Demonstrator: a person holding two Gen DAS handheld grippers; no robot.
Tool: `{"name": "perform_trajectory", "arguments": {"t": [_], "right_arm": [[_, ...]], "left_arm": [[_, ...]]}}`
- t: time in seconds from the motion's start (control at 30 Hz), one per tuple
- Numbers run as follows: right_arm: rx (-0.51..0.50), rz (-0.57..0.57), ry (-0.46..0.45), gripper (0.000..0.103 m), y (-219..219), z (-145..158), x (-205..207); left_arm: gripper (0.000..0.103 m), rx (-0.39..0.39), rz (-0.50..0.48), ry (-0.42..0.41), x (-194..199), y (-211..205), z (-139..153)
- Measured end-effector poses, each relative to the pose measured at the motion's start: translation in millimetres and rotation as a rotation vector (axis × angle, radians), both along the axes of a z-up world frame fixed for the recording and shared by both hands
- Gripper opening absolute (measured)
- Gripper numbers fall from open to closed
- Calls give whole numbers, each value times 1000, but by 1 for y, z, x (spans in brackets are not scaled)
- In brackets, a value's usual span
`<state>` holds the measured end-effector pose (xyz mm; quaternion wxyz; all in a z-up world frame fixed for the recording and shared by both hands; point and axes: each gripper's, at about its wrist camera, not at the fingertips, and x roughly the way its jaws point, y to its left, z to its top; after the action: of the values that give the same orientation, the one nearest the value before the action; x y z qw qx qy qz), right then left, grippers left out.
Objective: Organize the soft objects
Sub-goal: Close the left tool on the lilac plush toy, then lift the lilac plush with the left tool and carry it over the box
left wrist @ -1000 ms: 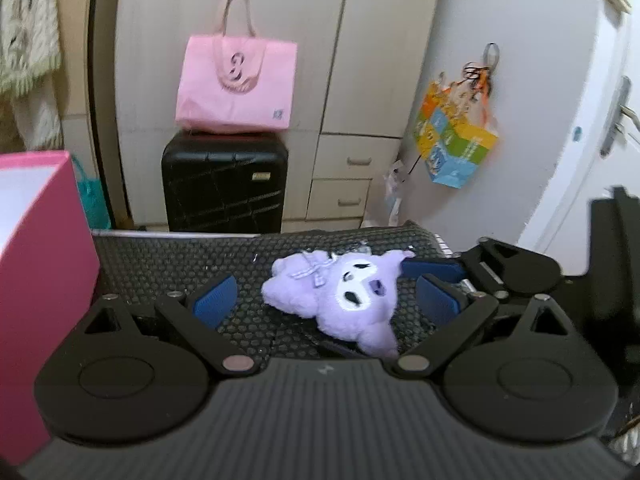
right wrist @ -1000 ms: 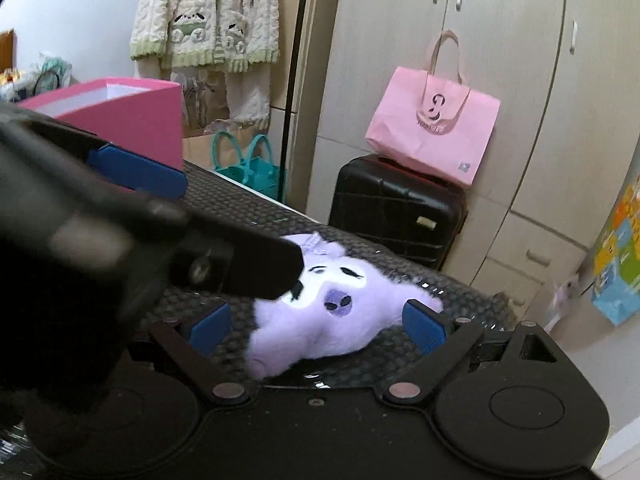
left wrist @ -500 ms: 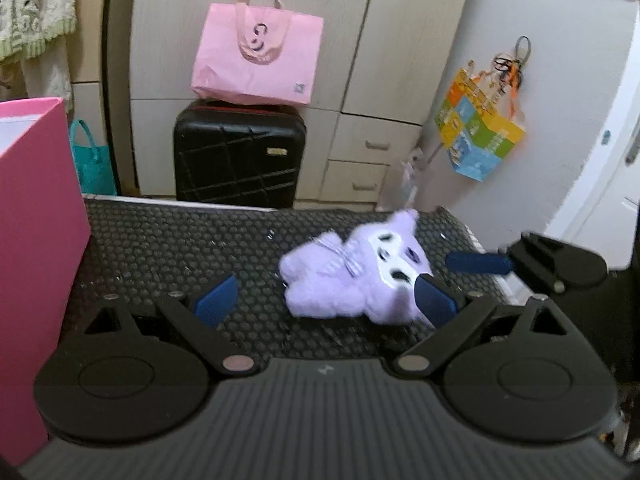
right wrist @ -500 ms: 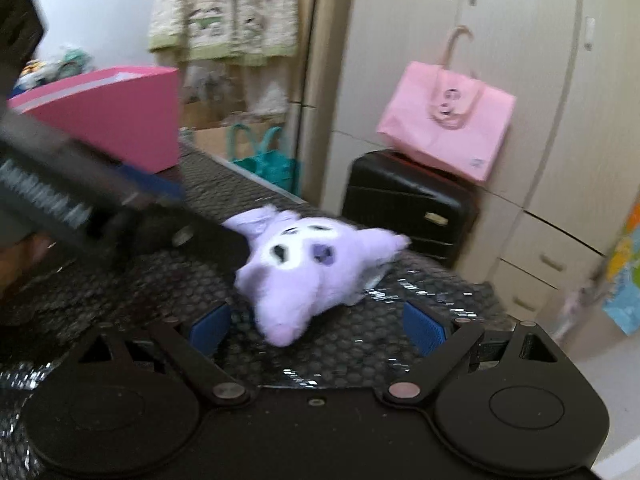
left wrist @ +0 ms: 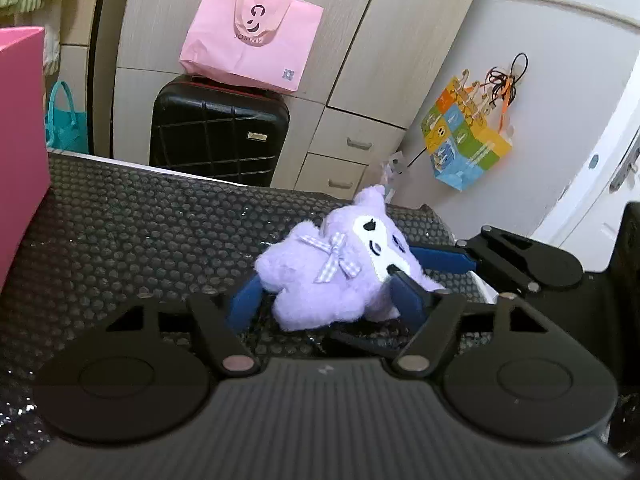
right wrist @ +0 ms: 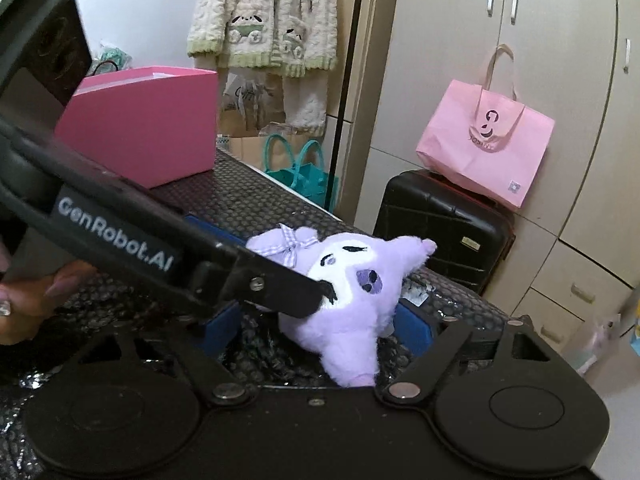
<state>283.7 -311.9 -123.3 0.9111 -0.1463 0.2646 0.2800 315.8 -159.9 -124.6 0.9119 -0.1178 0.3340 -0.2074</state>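
A purple plush toy (left wrist: 340, 268) with a white face and a checked bow lies on the black honeycomb mat (left wrist: 140, 224). My left gripper (left wrist: 326, 300) has its blue pads pressed on both sides of the plush body. My right gripper (right wrist: 320, 328) also closes its blue pads around the same plush (right wrist: 352, 292), near its head. In the right wrist view the left gripper's black arm (right wrist: 120, 236) crosses over the plush. A pink open box (right wrist: 140, 124) stands on the mat at the far left; it also shows in the left wrist view (left wrist: 20, 140).
Beyond the mat's far edge stand a black suitcase (left wrist: 218, 132) with a pink tote bag (left wrist: 250, 36) on top, a teal bag (left wrist: 66, 124), wooden cabinets (left wrist: 348, 80) and a white door (left wrist: 580, 120) with a colourful hanging bag (left wrist: 464, 136).
Both grippers have narrowed from wide open onto the plush. The plush has turned and been propped up, with the left gripper now closer to it.
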Motion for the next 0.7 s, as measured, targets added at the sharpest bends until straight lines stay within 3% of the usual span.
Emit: {"name": "perform_trajectory", "arguments": {"t": [0.2, 0.4, 0.7], "right_arm": [[13, -29, 7, 67, -2, 0, -1], [36, -88, 30, 55, -3, -1, 1], [33, -127, 15, 55, 1, 10, -33]], "left_arm": [[54, -18, -2, 26, -1, -1, -1], [49, -15, 17, 23, -5, -6, 2], [49, 21, -42, 13, -38, -1, 19]]}}
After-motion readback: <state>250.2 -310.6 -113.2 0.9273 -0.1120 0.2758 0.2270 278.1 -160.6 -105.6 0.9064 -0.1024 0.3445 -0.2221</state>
